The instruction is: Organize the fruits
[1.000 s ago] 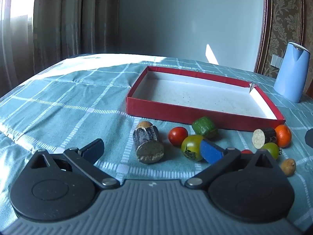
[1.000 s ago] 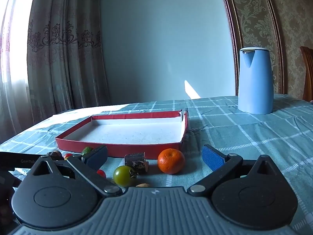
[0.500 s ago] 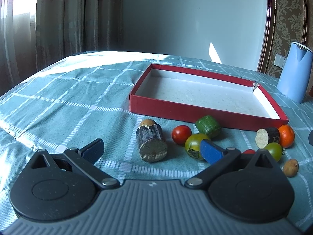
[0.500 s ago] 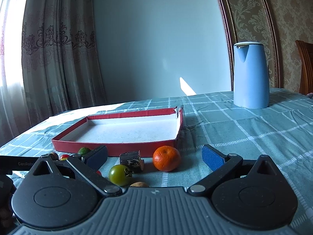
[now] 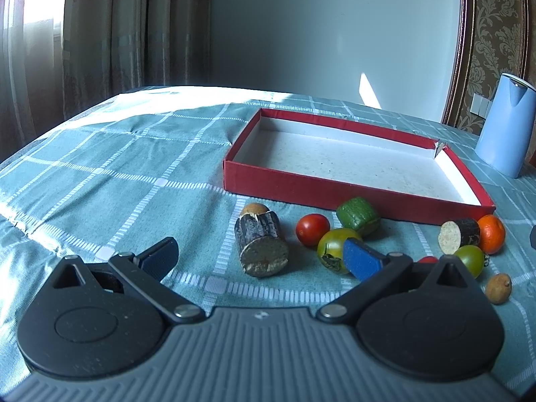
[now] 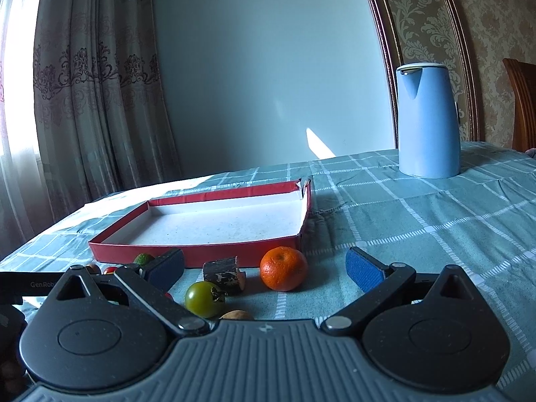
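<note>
An empty red box [image 5: 301, 187] [image 6: 207, 254] lies on the checked teal cloth. In front of it sit a dark bark-covered cylinder [image 5: 261, 243], a red tomato [image 5: 312, 229], a green block [image 5: 356, 216], a green-yellow tomato [image 5: 335, 243], a smaller dark cylinder [image 5: 459, 236] [image 6: 223, 273], an orange [image 5: 491, 233] [image 6: 283, 268], a green tomato [image 5: 470, 264] [image 6: 204, 298] and a small brown fruit [image 5: 498, 287]. My left gripper [image 5: 259, 256] is open just short of the big cylinder. My right gripper [image 6: 264, 264] is open near the orange.
A blue kettle [image 5: 506, 127] [image 6: 427, 120] stands to the right behind the box. Curtains hang at the left, and a wooden chair [image 6: 521, 104] stands at the far right. The other gripper's black body [image 6: 20, 286] shows at the left edge.
Both cameras have pitched up and pulled back slightly, so the fruits and box sit a little lower in view. Both grippers stay open and nothing on the table has moved.
</note>
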`<state>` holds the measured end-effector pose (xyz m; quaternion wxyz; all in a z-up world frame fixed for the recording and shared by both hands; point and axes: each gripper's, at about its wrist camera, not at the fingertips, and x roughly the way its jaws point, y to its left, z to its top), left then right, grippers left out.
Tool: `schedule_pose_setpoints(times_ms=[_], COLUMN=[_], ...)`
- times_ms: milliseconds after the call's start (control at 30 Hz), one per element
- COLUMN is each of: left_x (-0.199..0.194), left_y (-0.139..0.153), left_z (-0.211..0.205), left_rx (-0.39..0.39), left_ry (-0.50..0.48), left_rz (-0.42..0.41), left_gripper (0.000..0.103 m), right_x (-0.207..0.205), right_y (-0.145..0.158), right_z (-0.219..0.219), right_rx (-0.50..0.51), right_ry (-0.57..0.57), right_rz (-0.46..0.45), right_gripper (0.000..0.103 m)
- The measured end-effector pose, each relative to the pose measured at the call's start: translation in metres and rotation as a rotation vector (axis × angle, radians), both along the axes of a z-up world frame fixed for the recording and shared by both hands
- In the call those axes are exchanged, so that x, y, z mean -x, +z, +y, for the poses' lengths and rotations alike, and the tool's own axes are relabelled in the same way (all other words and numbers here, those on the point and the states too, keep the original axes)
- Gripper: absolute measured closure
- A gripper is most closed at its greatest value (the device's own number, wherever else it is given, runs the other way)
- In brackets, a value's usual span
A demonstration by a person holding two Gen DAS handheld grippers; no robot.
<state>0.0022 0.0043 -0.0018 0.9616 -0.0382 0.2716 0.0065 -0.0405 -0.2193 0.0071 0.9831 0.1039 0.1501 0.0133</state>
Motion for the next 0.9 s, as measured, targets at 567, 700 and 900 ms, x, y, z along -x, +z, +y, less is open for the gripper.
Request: schedule_pose_setpoints(times_ms=[567,700,900], left_x=[0.0,0.0001,-0.0001], left_y=[0.0001,0.0,0.0002], left_z=[0.0001,0.0002,0.0], left_rx=[0.001,0.001,0.001], left_ry=[0.0,0.0,0.0], left_rz=[0.0,0.0,0.0], left_gripper=[0.0,0.0,0.0], right_x=[0.0,0.0002,0.0], right_y=[-0.0007,-0.0008,-0.0013], right_z=[-0.0008,-0.0012,-0.0017], right_rx=[-0.009,-0.011,-0.013], right_ry=[0.001,-0.002,-0.002], right_rz=[0.0,-0.001,-0.001], right_gripper=[0.0,0.0,0.0])
